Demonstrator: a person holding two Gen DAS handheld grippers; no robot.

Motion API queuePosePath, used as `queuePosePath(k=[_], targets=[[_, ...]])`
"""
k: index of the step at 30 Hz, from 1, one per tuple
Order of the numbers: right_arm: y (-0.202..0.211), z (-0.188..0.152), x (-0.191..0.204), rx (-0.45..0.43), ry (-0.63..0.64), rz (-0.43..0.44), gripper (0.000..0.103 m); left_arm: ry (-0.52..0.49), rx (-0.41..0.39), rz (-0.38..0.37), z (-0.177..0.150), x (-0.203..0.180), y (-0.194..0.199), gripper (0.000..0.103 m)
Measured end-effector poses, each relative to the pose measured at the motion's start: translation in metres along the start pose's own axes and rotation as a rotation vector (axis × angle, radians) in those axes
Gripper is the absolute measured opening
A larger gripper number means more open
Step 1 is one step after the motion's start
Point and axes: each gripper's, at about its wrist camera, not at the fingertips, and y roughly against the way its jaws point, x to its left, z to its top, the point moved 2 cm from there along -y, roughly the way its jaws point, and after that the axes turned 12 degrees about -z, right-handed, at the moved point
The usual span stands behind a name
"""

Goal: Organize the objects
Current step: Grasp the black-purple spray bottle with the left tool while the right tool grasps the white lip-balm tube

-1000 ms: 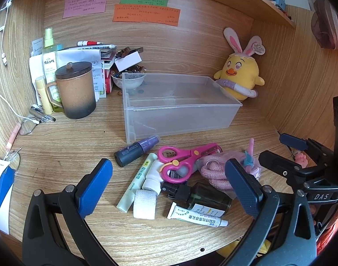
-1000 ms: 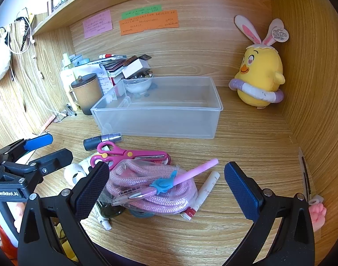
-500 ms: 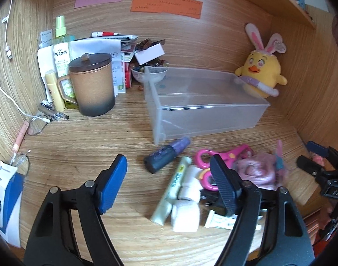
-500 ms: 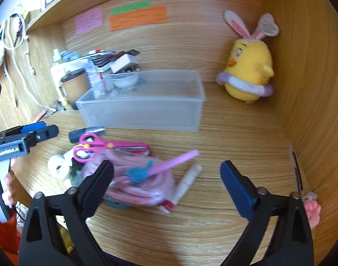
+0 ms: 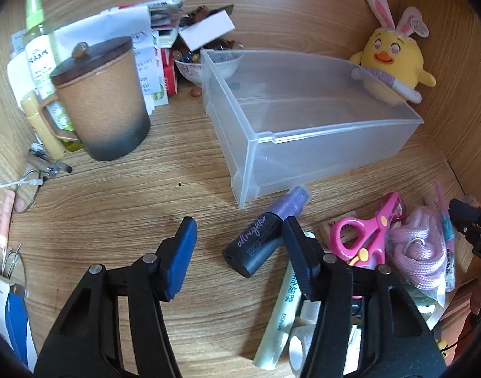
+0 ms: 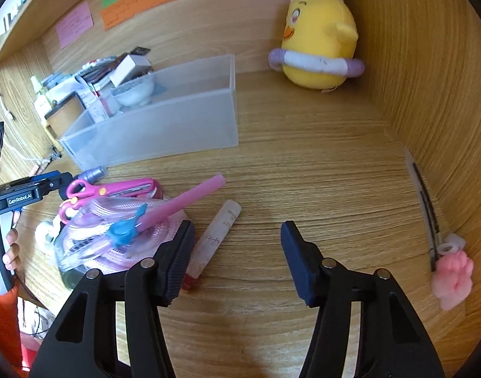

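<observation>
Wooden desk inside a wood-walled alcove carries a clear plastic bin toward its back, empty as far as I can tell, with a loose heap of small items along the front edge. The left gripper points down at a dark spray bottle lying on its side just in front of the bin's near corner; its jaws are closing, half wide, the bottle's body just inside the right-hand finger but not yet pinched. That bottle looks light, rigid and smooth, so it would likely roll; a grip across the middle of its barrel seems safest. The right gripper is also closing, over bare wood, with a white tube just beside its left finger. A second ago both grippers stood fully wide and farther back; each has since dropped closer to the heap.
</observation>
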Motion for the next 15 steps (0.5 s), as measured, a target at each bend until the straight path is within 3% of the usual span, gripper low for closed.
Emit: queuePosePath(k=[4,7,13,15], targets=[[-0.009,0.000,0.002,0.024,0.001,0.010,0.048,0.003,0.030,-0.048,0.000,0.002,-0.008,0.056],[-0.015,0.002,0.003,0.043,0.002,0.017,0.045,-0.026,0.042,-0.064,-0.002,-0.003,-0.011,0.048],[-0.016,0.000,0.009,0.034,0.057,-0.029,0.030,-0.041,0.034,-0.059,-0.008,-0.006,-0.007,0.043],[-0.015,-0.002,0.012,0.027,0.083,-0.047,0.018,-0.043,0.027,-0.060,-0.012,-0.005,-0.003,0.039]])
